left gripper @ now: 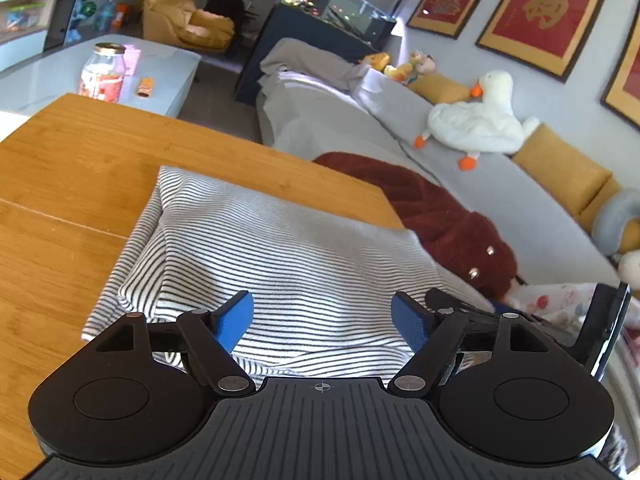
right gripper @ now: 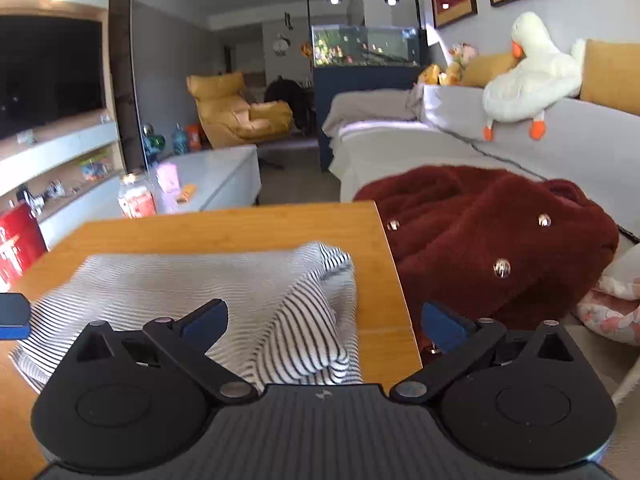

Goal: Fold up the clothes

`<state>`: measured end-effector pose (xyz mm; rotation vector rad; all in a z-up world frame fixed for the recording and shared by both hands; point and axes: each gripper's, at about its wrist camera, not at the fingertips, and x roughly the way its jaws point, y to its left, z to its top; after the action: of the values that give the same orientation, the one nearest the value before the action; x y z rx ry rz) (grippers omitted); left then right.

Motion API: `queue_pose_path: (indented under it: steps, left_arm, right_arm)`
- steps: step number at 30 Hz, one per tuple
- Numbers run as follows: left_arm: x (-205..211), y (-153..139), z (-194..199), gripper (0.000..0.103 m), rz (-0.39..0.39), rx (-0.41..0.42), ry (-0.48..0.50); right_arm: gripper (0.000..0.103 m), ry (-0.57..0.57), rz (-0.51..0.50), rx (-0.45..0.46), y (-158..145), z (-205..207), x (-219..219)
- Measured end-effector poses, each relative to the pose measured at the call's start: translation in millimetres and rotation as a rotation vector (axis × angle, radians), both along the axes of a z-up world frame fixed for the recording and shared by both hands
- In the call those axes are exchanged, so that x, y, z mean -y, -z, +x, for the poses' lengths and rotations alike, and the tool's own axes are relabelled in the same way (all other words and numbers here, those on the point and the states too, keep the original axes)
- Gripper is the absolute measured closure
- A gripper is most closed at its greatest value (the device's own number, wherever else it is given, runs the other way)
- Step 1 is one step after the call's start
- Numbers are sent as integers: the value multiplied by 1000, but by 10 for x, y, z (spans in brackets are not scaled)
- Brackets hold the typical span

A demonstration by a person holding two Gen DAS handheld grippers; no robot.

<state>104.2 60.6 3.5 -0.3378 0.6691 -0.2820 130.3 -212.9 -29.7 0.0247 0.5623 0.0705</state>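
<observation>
The striped top [left gripper: 280, 264] lies folded into a thick bundle on the wooden table [left gripper: 80, 168], along its right-hand edge and close to the near right corner; one bunched end [right gripper: 316, 320] humps up beside that edge. It looks to me like the fold is mostly made and what remains is tidying: the layers are uneven, with a loose flap showing at the bundle's left side.

The left gripper [left gripper: 324, 320] hangs just over the near part of the cloth, its blue pads spread wide with nothing between them. The right gripper [right gripper: 324, 328] is likewise spread wide and empty, set above the bunched end at the table's right edge. Whether either touches the fabric I cannot tell.

My guess is the next move calls for pinching that raised end and laying it flat, or lifting the whole bundle off, with both grips taken through all layers so the fold does not slip apart.

Past the table's right edge a dark red fleece garment [right gripper: 488, 236] with metal snaps is heaped on the grey sofa [right gripper: 560, 152], perhaps next in line. A white goose plush [right gripper: 528, 80] sits on the sofa back. Beyond the far edge stands a pale coffee table [right gripper: 224, 168] with a jar [right gripper: 136, 196], then a yellow armchair [right gripper: 236, 108] and a fish tank [right gripper: 364, 46].
</observation>
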Motion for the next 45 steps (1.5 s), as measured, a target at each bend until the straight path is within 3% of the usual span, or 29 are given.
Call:
queue_pose_path:
  steps: [5, 9, 12, 15, 18, 20, 26, 33, 38, 41, 45]
  left_arm:
    - [34, 154, 111, 22, 60, -21, 3]
    - [6, 158, 112, 22, 60, -20, 17]
    - [1, 165, 111, 21, 54, -19, 20]
    - [-23, 167, 111, 20, 38, -17, 21]
    - [-53, 171, 113, 20, 24, -17, 26]
    - [-75, 175, 117, 20, 15, -18, 29]
    - [-122, 182, 142, 16, 27, -10, 22]
    - [-222, 161, 195, 13, 35, -12, -8]
    - [-253, 150, 204, 11, 47, -13, -18]
    - [-263, 148, 206, 11, 47, -15, -15]
    - [-247, 151, 203, 10, 55, -14, -17]
  right_arm:
    - [0, -74, -9, -80, 111, -124, -35]
    - [0, -184, -68, -22, -8, -461, -154]
    - [0, -140, -49, 75, -261, -517, -84]
    - [0, -74, -58, 101, -393, -327, -9]
    - [0, -12, -197, 56, -246, -32, -63]
    - [0, -15, -289, -30, -4, 125, -124]
    - [0, 6, -308, -5, 48, -120, -269]
    - [0, -148, -241, -47, 40, -588, -472]
    - [0, -259, -6, -147, -44, -583, -348]
    - [0, -275, 91, -90, -257, -538, -202]
    - [0, -179, 28, 34, -494, -323, -119]
